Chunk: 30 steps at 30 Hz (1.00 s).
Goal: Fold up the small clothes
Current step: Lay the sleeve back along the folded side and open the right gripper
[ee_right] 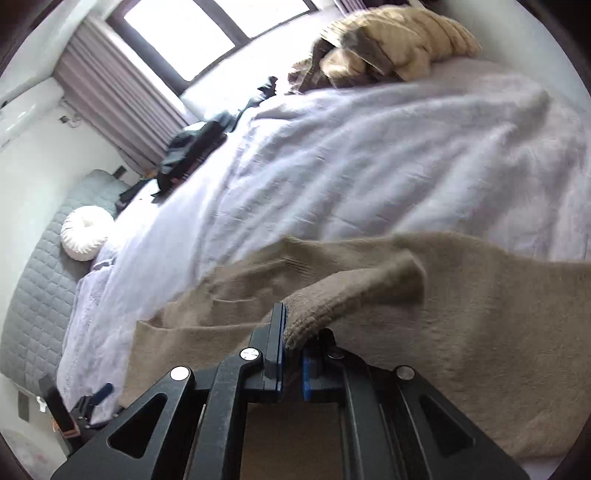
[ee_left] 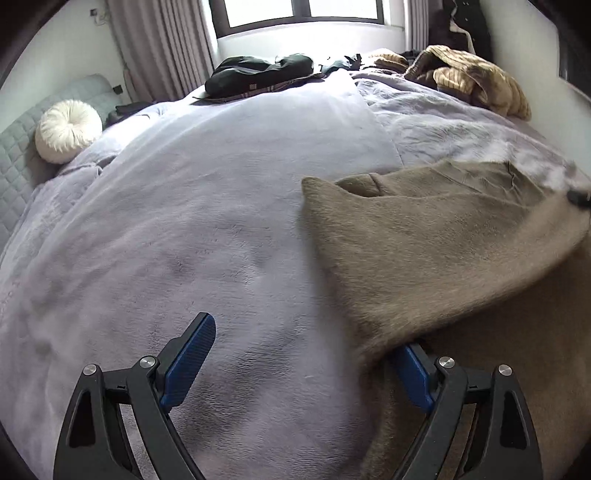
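My right gripper (ee_right: 291, 332) pinches the brown sweater's (ee_left: 424, 240) sleeve (ee_right: 354, 295); the sweater seems to lie lengthwise along the bed's (ee_left: 221, 221) near edge. My left gripper (ee_left: 295, 354) gapes wide, empty.

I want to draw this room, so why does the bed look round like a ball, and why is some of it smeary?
Left wrist view: the fisheye lens bulges the lilac blanket; the window glares white. Right wrist view: the tan sweater and striped pile smear with motion blur.

Left gripper (ee_left: 306, 347) jaws spread wide beside brown garment (ee_left: 443, 243).
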{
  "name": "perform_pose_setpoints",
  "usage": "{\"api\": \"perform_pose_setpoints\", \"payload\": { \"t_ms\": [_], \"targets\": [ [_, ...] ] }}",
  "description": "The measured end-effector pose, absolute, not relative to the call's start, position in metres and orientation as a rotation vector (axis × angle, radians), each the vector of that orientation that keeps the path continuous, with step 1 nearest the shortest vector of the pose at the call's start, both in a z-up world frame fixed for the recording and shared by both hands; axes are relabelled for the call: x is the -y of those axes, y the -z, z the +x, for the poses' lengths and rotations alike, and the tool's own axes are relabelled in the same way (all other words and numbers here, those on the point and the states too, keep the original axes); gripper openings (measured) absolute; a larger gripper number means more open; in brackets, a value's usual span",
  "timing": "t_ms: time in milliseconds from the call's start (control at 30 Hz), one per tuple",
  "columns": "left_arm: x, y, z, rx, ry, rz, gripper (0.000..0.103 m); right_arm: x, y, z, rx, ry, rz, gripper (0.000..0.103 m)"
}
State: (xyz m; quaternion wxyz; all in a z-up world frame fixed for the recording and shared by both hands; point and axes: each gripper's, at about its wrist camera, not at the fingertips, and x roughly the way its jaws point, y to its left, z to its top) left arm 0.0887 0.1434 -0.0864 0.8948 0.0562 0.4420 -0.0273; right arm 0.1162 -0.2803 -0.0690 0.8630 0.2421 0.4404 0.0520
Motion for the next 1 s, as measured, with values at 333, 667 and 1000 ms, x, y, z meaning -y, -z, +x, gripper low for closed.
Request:
{"api": "perform_pose_setpoints", "payload": {
  "t_ms": [333, 667, 1000],
  "targets": [
    [-0.183, 0.059, 0.090, -0.980, 0.236, -0.056, 0.091, 0.303, 0.115, 0.097, -1.005, -0.146, 0.626, 0.016],
    [-0.140, 0.111, 0.213, -1.205, 0.283, -0.220, 0.025, 0.292, 0.111, 0.100, -0.995, -0.169, 0.637, 0.045],
    [-0.157, 0.108, 0.204, -1.132, 0.301, -0.268, 0.010, 0.269, 0.086, 0.109, -0.934, -0.151, 0.585, 0.007]
  ]
}}
